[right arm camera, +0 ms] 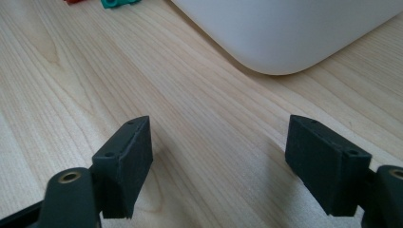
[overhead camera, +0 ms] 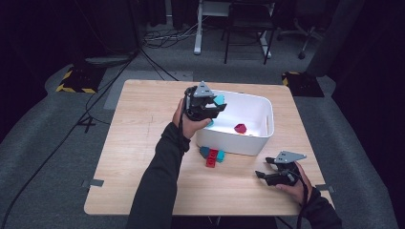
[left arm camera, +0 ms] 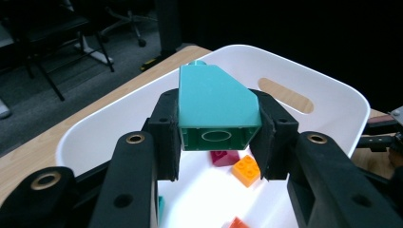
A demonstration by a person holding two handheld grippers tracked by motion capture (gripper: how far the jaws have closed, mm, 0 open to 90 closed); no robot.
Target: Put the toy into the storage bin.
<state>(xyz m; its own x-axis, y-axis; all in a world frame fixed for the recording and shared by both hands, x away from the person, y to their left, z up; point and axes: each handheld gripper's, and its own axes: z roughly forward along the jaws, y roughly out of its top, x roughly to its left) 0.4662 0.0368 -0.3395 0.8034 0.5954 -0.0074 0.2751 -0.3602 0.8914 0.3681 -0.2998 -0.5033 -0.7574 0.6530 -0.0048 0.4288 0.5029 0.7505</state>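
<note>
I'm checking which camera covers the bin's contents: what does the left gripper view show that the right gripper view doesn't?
Left gripper view: the left hand-held gripper shut on a teal block above the white bin, with an orange brick and a magenta brick inside.

Right gripper view: the right hand-held gripper, open and holding nothing.

Both: the bin and the wooden table.

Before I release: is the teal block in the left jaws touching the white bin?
Apart. In the left gripper view the teal block is clamped in the left gripper, held above the white bin, with the bin's floor showing below it.
</note>
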